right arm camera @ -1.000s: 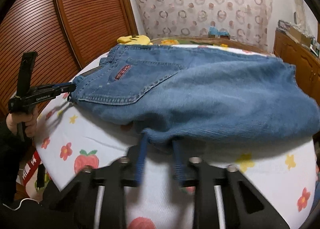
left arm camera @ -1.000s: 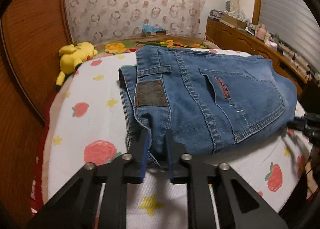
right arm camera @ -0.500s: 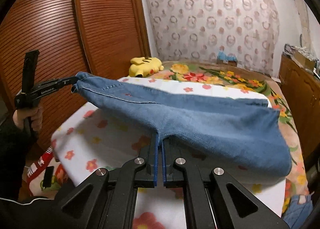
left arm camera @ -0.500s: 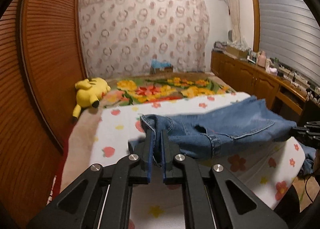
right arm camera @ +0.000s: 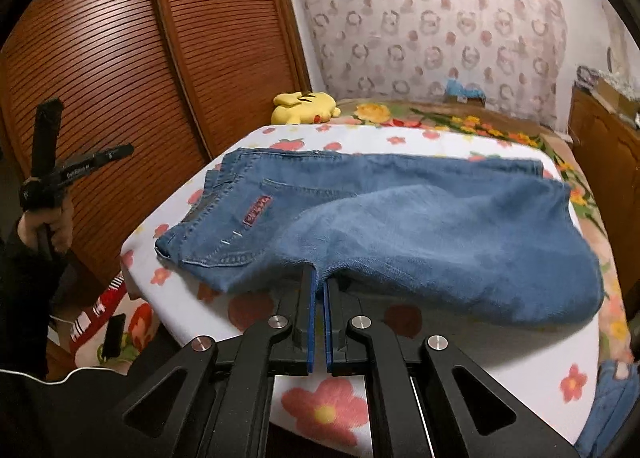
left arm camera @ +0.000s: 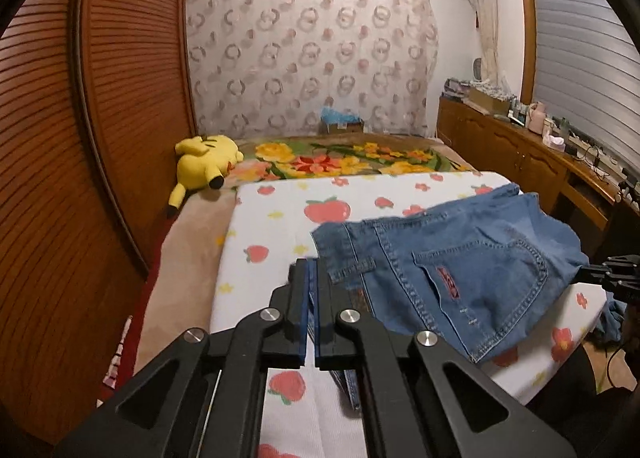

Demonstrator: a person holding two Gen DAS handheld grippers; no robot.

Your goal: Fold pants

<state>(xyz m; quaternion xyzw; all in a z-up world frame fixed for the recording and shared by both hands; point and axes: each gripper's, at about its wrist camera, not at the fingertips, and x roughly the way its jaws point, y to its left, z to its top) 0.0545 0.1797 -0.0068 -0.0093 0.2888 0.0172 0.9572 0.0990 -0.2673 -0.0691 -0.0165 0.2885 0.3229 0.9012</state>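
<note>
Blue denim pants (left arm camera: 452, 258) lie folded on the strawberry-print cover (left arm camera: 272, 225), back pocket with a red label up. In the left wrist view my left gripper (left arm camera: 312, 270) is shut, its jaws nearly together at the waistband corner; a sliver of denim sits between them. From the right wrist view the left gripper (right arm camera: 120, 151) is raised off the pants (right arm camera: 400, 217), away from the waistband. My right gripper (right arm camera: 319, 278) is shut on the near folded edge of the pants, low over the bed; it also shows in the left wrist view (left arm camera: 592, 272).
A yellow plush toy (left arm camera: 204, 163) lies at the far left by the wooden slatted wardrobe (left arm camera: 100, 117). A flowered blanket (left arm camera: 352, 157) covers the far bed. A wooden sideboard (left arm camera: 520, 153) with clutter runs along the right. A dark phone-like object (right arm camera: 112, 334) lies on the floor.
The pants were lifted off the bed half a second ago and are now laid back down, nearer me. Both grippers came down; the left one now appears apart from the waistband.
</note>
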